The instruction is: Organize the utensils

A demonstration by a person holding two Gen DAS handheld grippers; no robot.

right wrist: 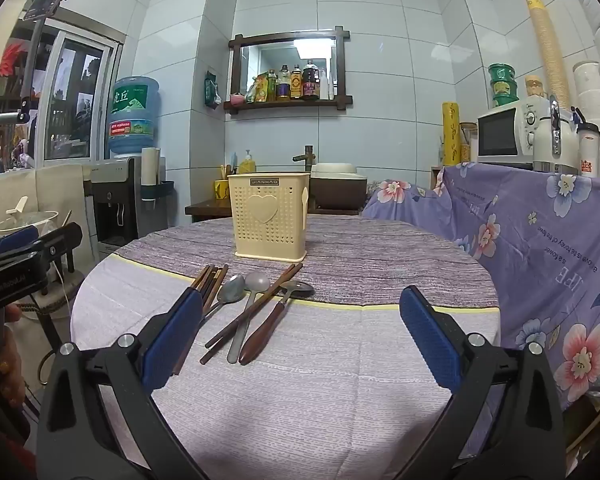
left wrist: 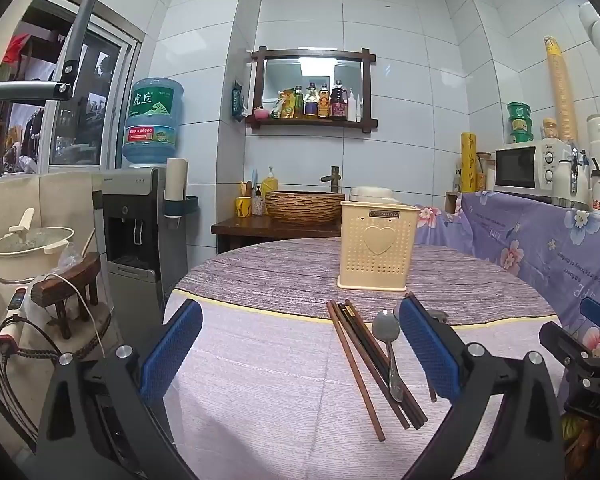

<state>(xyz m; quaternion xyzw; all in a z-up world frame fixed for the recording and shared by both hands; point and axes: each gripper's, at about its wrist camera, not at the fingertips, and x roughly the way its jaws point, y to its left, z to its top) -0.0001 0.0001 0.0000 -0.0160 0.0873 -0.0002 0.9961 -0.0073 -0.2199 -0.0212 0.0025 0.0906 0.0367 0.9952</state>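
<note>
1. Left wrist view:
   - Blue fingers [left wrist: 172, 344] of the left gripper [left wrist: 300, 344] stand wide apart. They hold nothing.
   - The gripper hangs over the near part of the round table [left wrist: 260, 380], which has a purple cloth on it.
   - A cream utensil holder [left wrist: 378, 246] stands upright near the far edge of the table. It has a heart on its front.
   - Brown chopsticks [left wrist: 364, 364] lie in a bunch on the cloth between the holder and the near edge. They touch each other.
   - A silver spoon [left wrist: 388, 348] lies just beside the chopsticks, on their right side, bowl toward the holder.
   - The right finger hides part of more utensils behind it.
   - A water dispenser [left wrist: 140, 224] stands on the floor past the left edge of the table.

2. Right wrist view:
   - The right gripper [right wrist: 300, 332] is wide open too, with nothing between its fingers.
   - It hangs over the near middle of the table.
   - The holder stands upright near the far edge, a little to the left.
   - A bunch of chopsticks [right wrist: 210, 284] lies partly behind the left finger.
   - Next to them lie a silver spoon [right wrist: 230, 292], a pale ladle-like spoon [right wrist: 250, 304], a pair of chopsticks [right wrist: 256, 308] crossing over its handle, and a wooden-handled spoon [right wrist: 278, 312].
   - All of them lie in front of the holder, apart from it.
   - A microwave [right wrist: 504, 132] sits on a covered counter past the right edge.
</note>
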